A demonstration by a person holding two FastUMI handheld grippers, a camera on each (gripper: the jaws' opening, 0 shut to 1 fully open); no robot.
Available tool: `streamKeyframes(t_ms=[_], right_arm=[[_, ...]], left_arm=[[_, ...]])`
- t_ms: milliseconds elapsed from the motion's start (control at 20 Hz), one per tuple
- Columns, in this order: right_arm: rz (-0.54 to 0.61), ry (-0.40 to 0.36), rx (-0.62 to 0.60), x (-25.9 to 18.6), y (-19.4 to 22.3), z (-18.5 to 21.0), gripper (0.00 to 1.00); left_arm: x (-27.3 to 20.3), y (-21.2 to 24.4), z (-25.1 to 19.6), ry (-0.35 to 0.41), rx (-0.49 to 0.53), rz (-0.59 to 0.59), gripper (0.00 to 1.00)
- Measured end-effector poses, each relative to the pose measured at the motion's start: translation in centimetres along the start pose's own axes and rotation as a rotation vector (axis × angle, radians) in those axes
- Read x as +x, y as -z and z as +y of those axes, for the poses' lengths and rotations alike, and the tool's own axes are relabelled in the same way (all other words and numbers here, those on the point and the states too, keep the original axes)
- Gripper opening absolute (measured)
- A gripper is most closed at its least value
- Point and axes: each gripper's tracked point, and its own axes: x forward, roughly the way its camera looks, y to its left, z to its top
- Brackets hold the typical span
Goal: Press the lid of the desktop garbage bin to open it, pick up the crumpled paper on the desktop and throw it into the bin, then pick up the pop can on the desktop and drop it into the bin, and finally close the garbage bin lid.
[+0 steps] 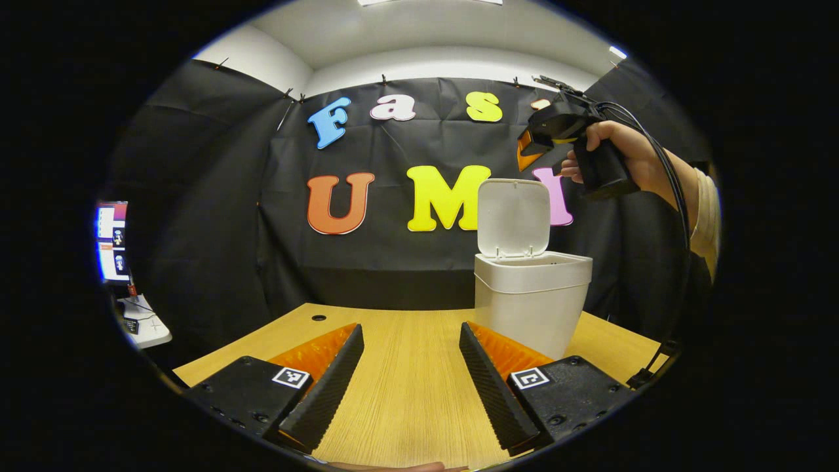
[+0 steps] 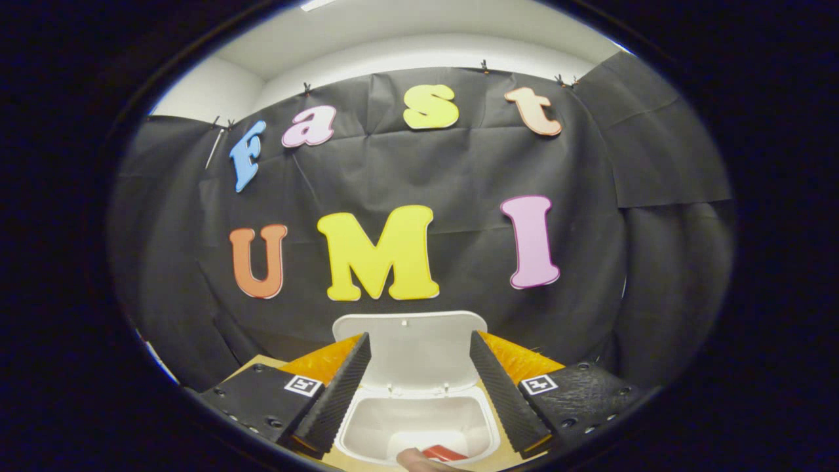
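Note:
The white desktop bin (image 1: 531, 298) stands on the wooden table (image 1: 406, 393), right of centre, with its lid (image 1: 513, 216) swung upright. My left gripper (image 1: 409, 354) hovers low over the table, open, with nothing between its fingers. Above and behind the bin, a hand holds my right gripper (image 1: 547, 134). In the right gripper view, that gripper (image 2: 419, 370) is open and looks down into the bin (image 2: 419, 419) past the raised lid (image 2: 409, 347). A red thing (image 2: 444, 452), seemingly the pop can, lies inside the bin at the bottom edge.
A small round hole (image 1: 319, 317) sits at the table's far left corner. Off the table to the left are a lit screen (image 1: 111, 239) and a small white stand (image 1: 147, 328). A sleeve (image 1: 704, 216) and cables (image 1: 662, 164) hang at the right.

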Motion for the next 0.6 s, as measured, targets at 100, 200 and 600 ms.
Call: streamKeyframes(t_ms=[100, 200, 600], right_arm=[[-0.017, -0.027, 0.071, 1.1, -0.9, 0.7, 0.95], [-0.075, -0.023, 0.114, 2.3, -2.8, 0.7, 0.98], [-0.101, 0.01, -0.014, 8.6, -3.1, 0.0, 0.95]], left_arm=[[0.3, 0.6, -0.2, 0.006, -0.014, 0.017, 0.95], [0.5, 0.8, 0.1, 0.002, -0.017, 0.03, 0.95], [0.9, 1.2, 1.0, -0.003, -0.026, 0.038, 0.95]])
